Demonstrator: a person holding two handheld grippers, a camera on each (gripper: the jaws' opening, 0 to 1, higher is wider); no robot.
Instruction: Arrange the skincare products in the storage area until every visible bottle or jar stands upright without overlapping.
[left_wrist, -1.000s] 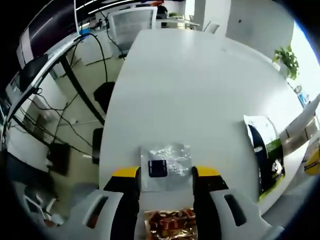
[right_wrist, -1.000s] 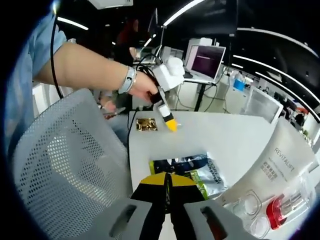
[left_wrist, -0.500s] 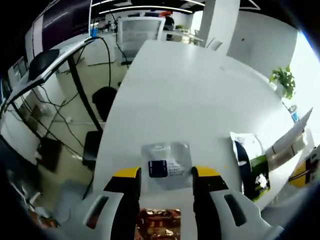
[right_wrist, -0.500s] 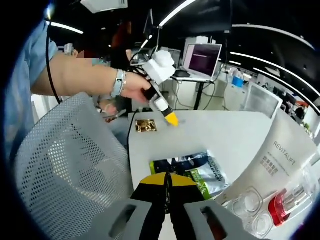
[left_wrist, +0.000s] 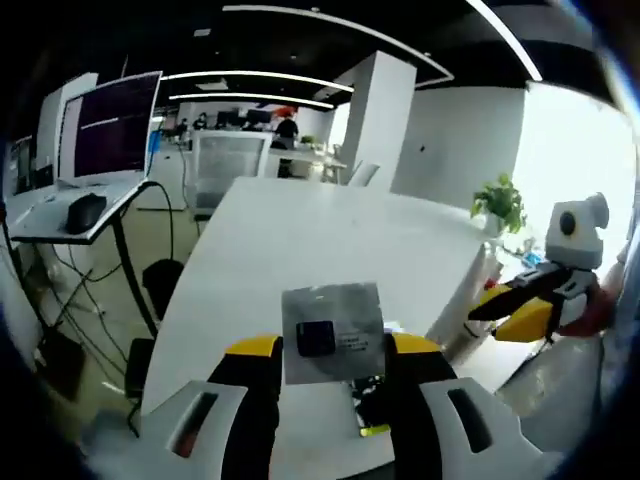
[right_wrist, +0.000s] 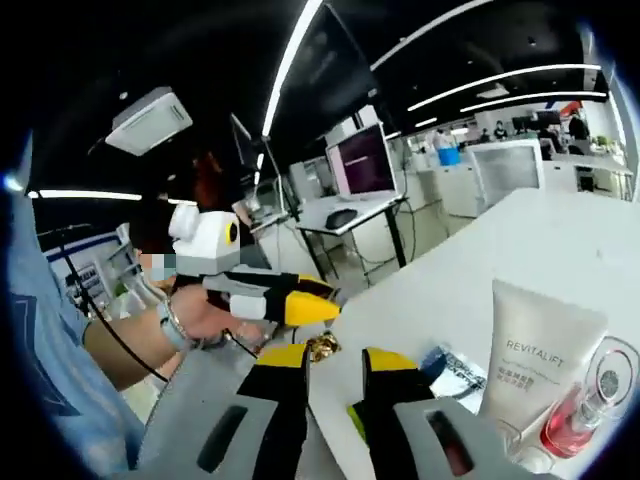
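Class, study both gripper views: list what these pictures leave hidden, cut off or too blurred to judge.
- Left gripper view: the dark packet on the white table is mostly hidden behind the sachet and the left gripper.
- Right gripper view: the red bottle is cut off by the edge.
- Right gripper view: the small print under REVITALIFT on the white tube is too small.

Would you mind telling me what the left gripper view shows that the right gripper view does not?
The left gripper view has a clear sachet between the left gripper's tips, and a potted plant. The right gripper view has a white Revitalift tube, a red-filled bottle beside it and a gold packet past the open right gripper. Both show the white table and each other's yellow-tipped gripper.
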